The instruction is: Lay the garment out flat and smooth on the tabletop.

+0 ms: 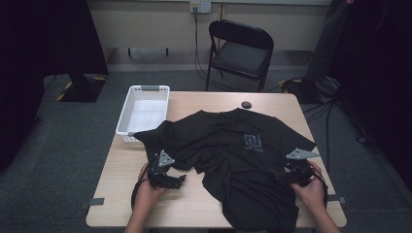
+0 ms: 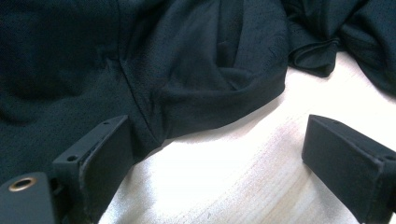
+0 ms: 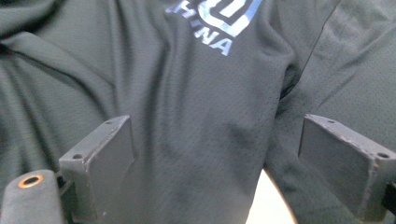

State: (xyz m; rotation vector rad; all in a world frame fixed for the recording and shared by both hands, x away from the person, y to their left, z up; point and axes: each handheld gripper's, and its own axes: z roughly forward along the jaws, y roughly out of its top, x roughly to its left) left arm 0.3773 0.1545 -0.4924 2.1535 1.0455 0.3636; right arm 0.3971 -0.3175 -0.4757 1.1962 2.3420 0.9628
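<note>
At the bottom of the high view, the left gripper [image 1: 180, 180] and right gripper [image 1: 279, 175] are held low at either side of the black T-shirt [image 1: 228, 155], jaws spread wide, nothing gripped. The shirt is spread rumpled across the table [image 1: 116, 194] at frame centre. The white basket [image 1: 144, 110], upper left, is seen empty.

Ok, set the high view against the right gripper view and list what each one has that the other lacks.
High view alone: the white basket at the table's far left edge, the folding chair beyond, a small dark disc, the left gripper on bare wood, and both hands. Right gripper view alone: the right gripper's open jaws up close, standing wide with nothing pinched, and the fabric's mesh weave. Both: the black T-shirt with its pale chest logo.
</note>
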